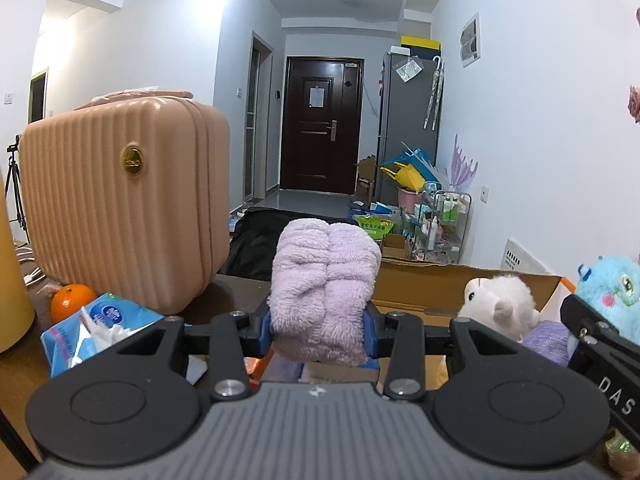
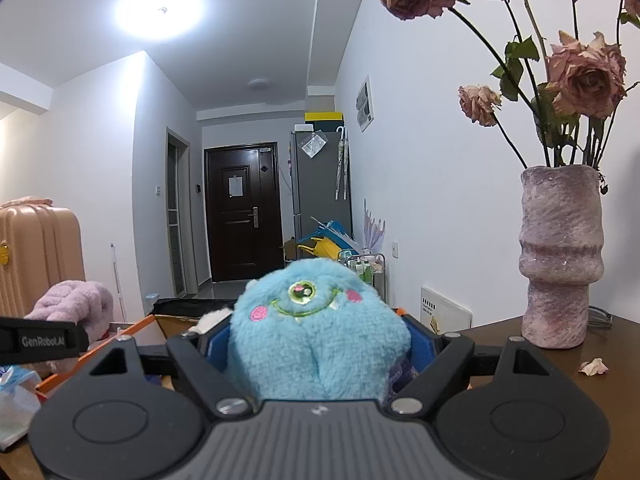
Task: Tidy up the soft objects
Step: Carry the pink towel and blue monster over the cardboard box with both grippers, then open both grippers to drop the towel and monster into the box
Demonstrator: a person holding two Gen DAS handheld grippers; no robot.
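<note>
My left gripper (image 1: 318, 326) is shut on a fluffy lilac towel bundle (image 1: 324, 288), which sticks up between the blue pads and shows again at the left in the right wrist view (image 2: 74, 306). My right gripper (image 2: 318, 344) is shut on a blue one-eyed monster plush (image 2: 316, 328), squeezed between its pads; the same plush appears at the far right in the left wrist view (image 1: 612, 292). A white plush animal (image 1: 500, 304) and something purple (image 1: 548, 342) lie in an open cardboard box (image 1: 424, 280) just beyond both grippers.
A pink ribbed suitcase (image 1: 120, 200) stands on the dark table at left, with an orange (image 1: 72, 300) and a tissue pack (image 1: 96, 328) in front of it. A vase of dried roses (image 2: 560, 256) stands at right on the table (image 2: 624, 344). A hallway with clutter lies beyond.
</note>
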